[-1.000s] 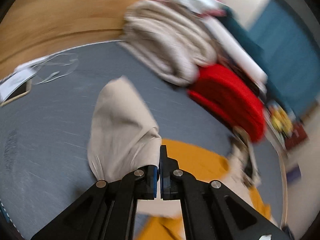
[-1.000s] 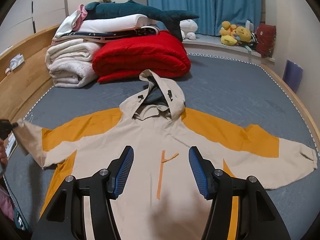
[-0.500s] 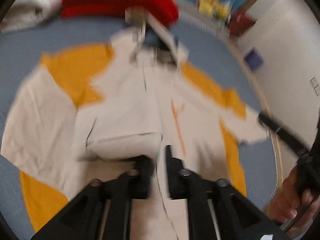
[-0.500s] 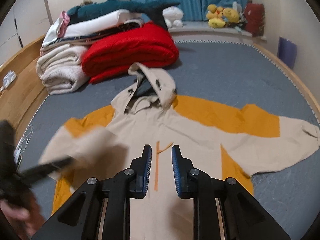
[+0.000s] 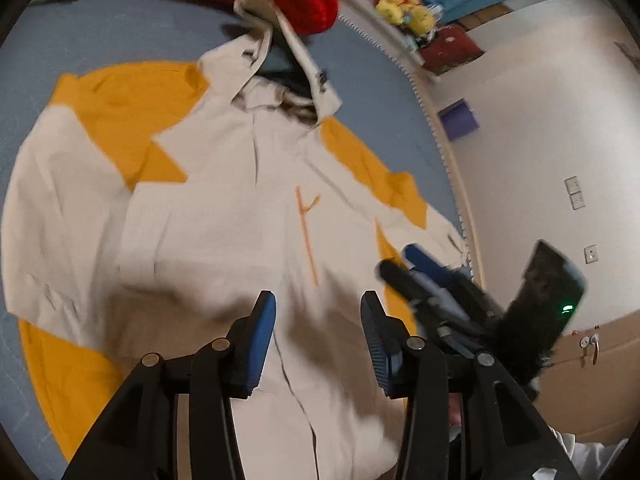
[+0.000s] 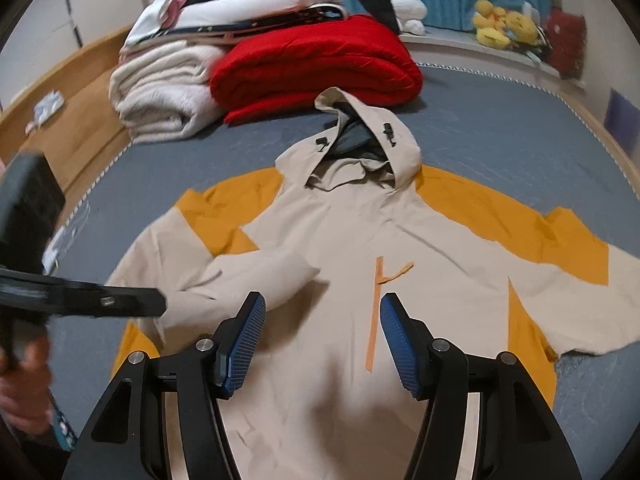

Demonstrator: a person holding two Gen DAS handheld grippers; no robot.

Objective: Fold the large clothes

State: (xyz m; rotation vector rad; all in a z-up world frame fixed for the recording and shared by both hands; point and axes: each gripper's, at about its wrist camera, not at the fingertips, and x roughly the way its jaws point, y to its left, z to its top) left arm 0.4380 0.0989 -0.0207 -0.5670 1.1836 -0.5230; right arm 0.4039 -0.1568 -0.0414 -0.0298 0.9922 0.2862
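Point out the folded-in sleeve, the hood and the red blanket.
Folded-in sleeve (image 6: pixel 256 276): right wrist view, its cuff end on the chest.
Hood (image 6: pixel 400 136): right wrist view, beige outer side.
Red blanket (image 6: pixel 316 60): right wrist view, top face.

Soft indoor light, fisheye-warped edges, slight motion blur
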